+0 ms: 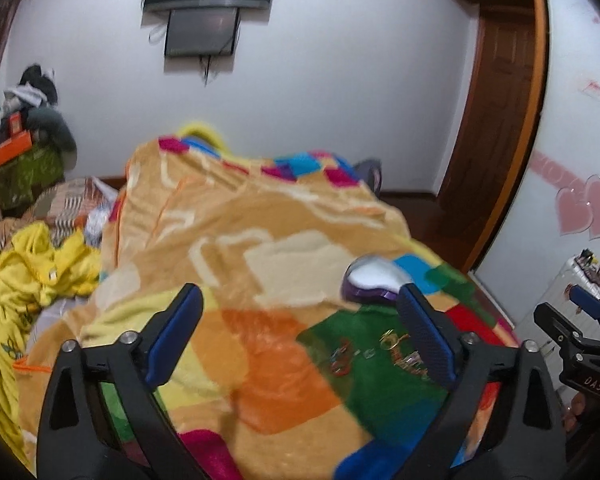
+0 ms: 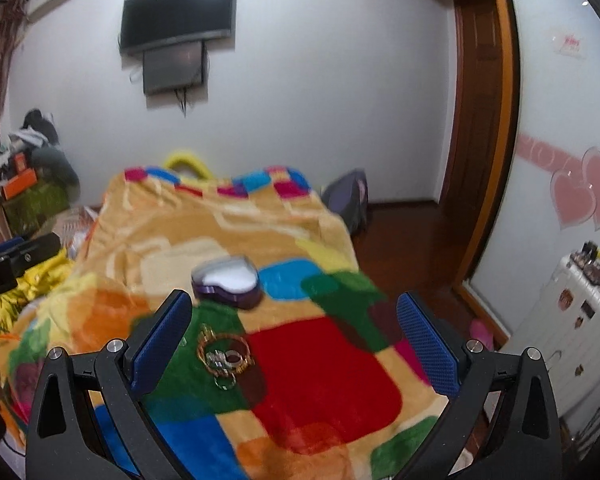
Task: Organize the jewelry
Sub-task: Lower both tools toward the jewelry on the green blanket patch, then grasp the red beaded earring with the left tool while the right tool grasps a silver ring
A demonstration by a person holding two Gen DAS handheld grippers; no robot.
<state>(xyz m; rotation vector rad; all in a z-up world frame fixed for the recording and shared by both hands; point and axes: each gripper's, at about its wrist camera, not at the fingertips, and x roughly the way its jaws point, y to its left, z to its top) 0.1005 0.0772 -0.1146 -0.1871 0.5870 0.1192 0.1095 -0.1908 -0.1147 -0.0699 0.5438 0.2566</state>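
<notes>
A heart-shaped purple box (image 2: 226, 282) sits on the patchwork fleece blanket (image 2: 323, 364), behind a pile of gold bangles and rings (image 2: 224, 354).

The left gripper (image 1: 300, 320) hangs with its jaws spread wide and nothing between them. The right gripper (image 2: 296, 320) at its 3 o'clock likewise gapes empty.

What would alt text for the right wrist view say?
An open right gripper hangs over a colourful blanket, where a small pile of bangles and rings lies on a green patch. Beyond it sits an open purple heart-shaped box.
</notes>
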